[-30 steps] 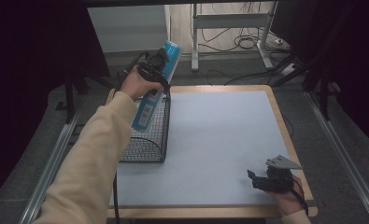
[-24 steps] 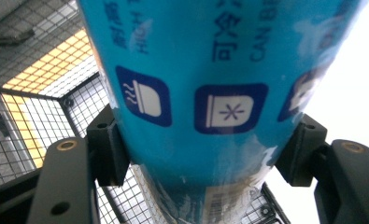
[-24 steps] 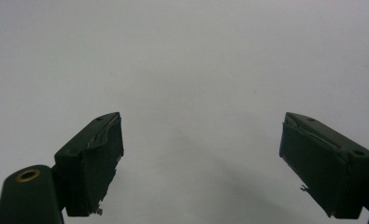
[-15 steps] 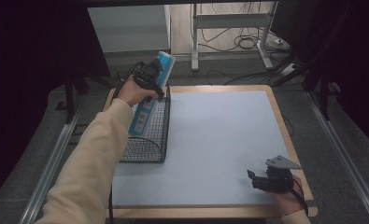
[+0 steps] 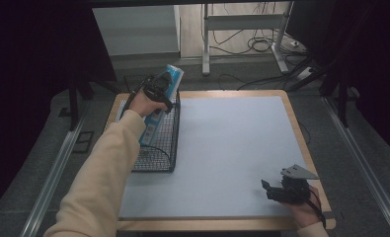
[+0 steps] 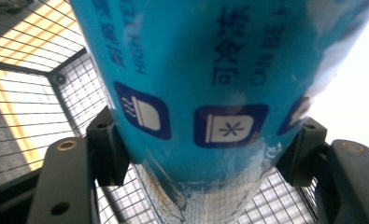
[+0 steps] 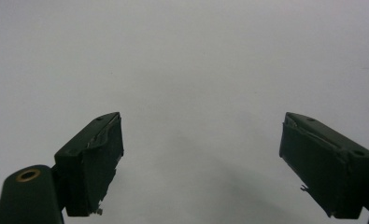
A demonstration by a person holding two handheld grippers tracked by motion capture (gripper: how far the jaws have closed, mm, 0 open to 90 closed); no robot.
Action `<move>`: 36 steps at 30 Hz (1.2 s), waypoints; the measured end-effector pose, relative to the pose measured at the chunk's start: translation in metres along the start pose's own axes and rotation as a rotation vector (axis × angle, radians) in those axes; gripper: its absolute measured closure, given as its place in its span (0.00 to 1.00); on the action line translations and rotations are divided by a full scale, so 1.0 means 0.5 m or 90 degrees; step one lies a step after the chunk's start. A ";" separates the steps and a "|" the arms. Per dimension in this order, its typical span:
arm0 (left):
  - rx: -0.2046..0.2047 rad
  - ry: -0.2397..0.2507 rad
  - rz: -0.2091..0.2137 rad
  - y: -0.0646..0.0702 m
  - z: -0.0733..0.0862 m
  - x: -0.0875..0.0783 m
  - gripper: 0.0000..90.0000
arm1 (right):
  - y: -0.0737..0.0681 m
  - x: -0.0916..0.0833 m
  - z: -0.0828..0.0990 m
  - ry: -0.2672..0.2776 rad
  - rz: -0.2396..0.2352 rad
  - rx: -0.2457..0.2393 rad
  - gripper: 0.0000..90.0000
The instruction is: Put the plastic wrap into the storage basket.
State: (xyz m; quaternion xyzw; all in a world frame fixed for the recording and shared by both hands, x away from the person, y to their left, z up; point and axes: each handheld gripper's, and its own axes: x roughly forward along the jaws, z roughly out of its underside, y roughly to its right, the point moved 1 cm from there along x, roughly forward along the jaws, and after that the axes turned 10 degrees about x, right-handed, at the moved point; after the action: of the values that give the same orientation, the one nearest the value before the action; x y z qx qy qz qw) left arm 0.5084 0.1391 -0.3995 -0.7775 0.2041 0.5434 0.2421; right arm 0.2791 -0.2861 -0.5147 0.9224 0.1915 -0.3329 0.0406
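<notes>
A: Which step is shown?

B: The lowering of a blue plastic-wrap box (image 5: pixel 158 114) into the black wire basket (image 5: pixel 158 153) at the desk's (image 5: pixel 232 148) left edge. The left tongs (image 5: pixel 159 91) are clenched on the box, one pad on each side, as the left gripper view confirms (image 6: pixel 205 84). The box stands tilted, its lower end inside the basket, its upper end above the rim.

A: And the other hand?

B: The right tongs (image 5: pixel 276 190) rest near the desk's front right corner, released, with nothing between the pads and only the pale mat (image 7: pixel 187 70) ahead of them.

A: What does the next move call for?

B: Probably sinking the box until it bears on the mesh floor, then opening the left tongs and lifting clear of the wire walls.

A: Contents of the basket?

B: Apart from the box's lower end, nothing else can be made out through the mesh (image 6: pixel 28 93).
</notes>
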 end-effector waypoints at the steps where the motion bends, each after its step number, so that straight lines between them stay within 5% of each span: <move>1: 0.005 0.006 -0.002 -0.002 -0.003 0.003 0.35 | 0.000 0.001 0.000 0.001 0.000 0.001 0.15; 16: -0.009 -0.003 -0.019 -0.002 -0.040 0.057 0.35 | 0.000 0.004 0.004 -0.004 0.008 -0.008 0.17; 28: -0.018 -0.027 -0.049 -0.007 -0.044 0.088 0.35 | -0.001 0.003 0.004 -0.003 0.004 -0.011 0.16; 36: -0.025 -0.016 -0.058 -0.005 -0.041 0.085 0.33 | -0.002 0.002 0.003 -0.001 0.003 -0.011 0.16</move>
State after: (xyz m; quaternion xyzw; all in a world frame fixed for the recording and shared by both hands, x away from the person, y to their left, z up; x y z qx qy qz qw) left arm 0.5389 0.1269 -0.4330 -0.7838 0.1544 0.5453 0.2539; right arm 0.2784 -0.2851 -0.5166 0.9222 0.1919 -0.3321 0.0499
